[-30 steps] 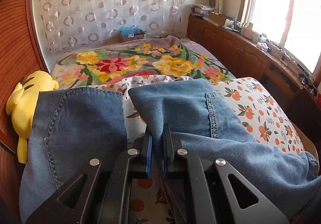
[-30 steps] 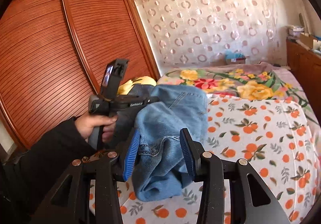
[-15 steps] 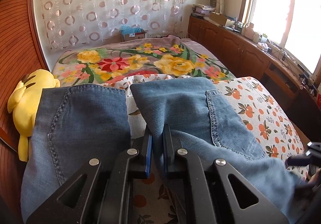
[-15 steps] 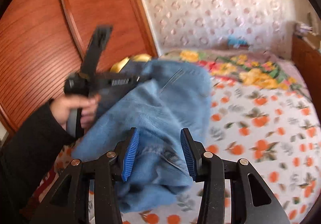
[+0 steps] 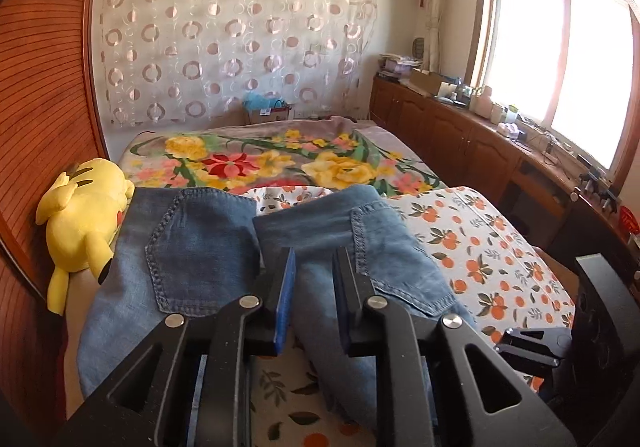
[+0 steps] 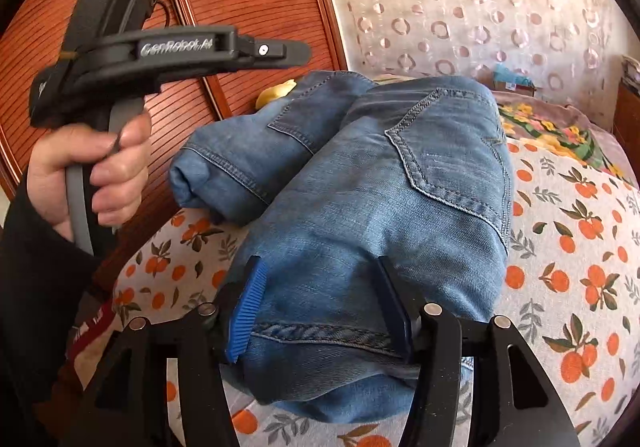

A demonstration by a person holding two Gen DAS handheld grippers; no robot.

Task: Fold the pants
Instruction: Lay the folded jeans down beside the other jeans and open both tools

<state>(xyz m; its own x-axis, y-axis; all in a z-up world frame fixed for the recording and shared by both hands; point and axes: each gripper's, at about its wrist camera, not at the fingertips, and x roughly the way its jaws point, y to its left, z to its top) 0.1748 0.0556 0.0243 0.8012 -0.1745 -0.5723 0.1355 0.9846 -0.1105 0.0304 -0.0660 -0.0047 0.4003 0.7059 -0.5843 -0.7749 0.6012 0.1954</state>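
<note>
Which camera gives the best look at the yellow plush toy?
The left wrist view: the yellow plush toy lies whole beside the jeans. The right wrist view shows only a yellow sliver behind the denim.

Blue jeans [image 6: 400, 207], orange-print sheet [image 6: 580, 247]

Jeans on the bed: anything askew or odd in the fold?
Yes. The jeans lie in two uneven humps, seat halves splayed apart with the orange-print sheet showing between them, not stacked flat. A yellow plush toy crowds their far edge by the wardrobe.
</note>
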